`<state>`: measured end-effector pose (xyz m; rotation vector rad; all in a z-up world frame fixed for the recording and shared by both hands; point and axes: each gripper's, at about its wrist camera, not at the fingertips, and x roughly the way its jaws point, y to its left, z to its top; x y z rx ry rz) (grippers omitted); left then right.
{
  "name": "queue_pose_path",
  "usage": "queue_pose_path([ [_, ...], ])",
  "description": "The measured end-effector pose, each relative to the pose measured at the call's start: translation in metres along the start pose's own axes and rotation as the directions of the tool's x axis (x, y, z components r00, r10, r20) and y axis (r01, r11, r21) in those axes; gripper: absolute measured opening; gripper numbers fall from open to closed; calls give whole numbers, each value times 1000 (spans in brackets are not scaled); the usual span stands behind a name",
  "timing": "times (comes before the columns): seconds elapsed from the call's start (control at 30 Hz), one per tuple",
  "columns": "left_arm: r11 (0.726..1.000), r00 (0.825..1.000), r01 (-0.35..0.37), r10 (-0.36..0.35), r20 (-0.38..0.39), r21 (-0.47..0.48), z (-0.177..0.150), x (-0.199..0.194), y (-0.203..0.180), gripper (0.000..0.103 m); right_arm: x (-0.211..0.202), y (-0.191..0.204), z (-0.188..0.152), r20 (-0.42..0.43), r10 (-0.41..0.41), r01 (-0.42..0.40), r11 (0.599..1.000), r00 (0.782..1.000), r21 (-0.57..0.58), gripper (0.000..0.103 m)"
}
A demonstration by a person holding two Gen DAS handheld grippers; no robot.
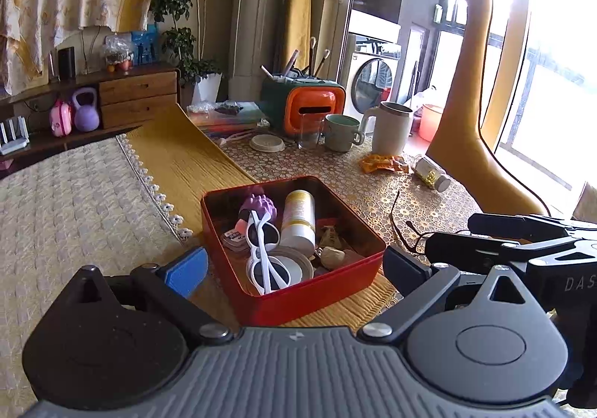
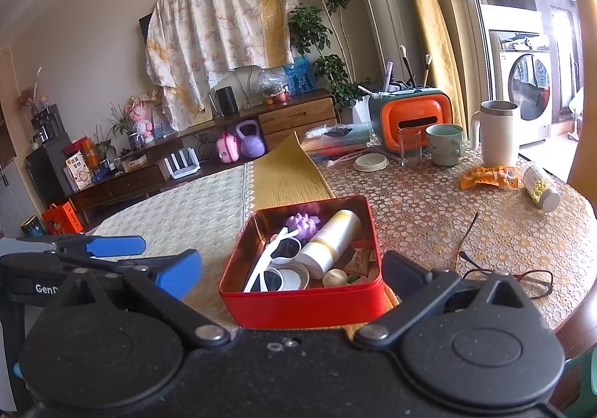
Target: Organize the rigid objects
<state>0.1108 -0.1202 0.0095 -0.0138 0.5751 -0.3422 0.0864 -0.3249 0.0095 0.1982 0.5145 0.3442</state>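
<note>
So both grippers hover tilted down at the near edge of the red tin (image 1: 298, 300), left gripper (image 1: 294, 270) and right gripper (image 2: 293, 274) each spread wide, gripping nothing. Inside the tin: one pair of white sunglasses (image 1: 263, 253), one white bottle (image 1: 298, 218), one purple spiky ball (image 1: 259, 207). One pair of dark glasses (image 2: 511, 278) lies right of it.

The letters "DAS" are read in pale print on the black body of the right gripper (image 1: 522, 242), cut off at the picture's right edge. The letters "GenD" are seen in white on the black body of the left gripper (image 2: 112, 250), the rest being hidden. Print is carried by the orange packet (image 2: 488, 176) and the white bottle (image 1: 298, 218), but it cannot be read.
</note>
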Motion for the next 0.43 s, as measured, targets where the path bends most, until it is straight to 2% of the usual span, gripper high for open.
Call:
queue_pose_path([
  [0.43, 1000, 1000, -23, 22, 16, 8, 0, -4, -1, 101, -4, 0, 2, 12, -2, 2, 1000, 1000, 10, 103],
])
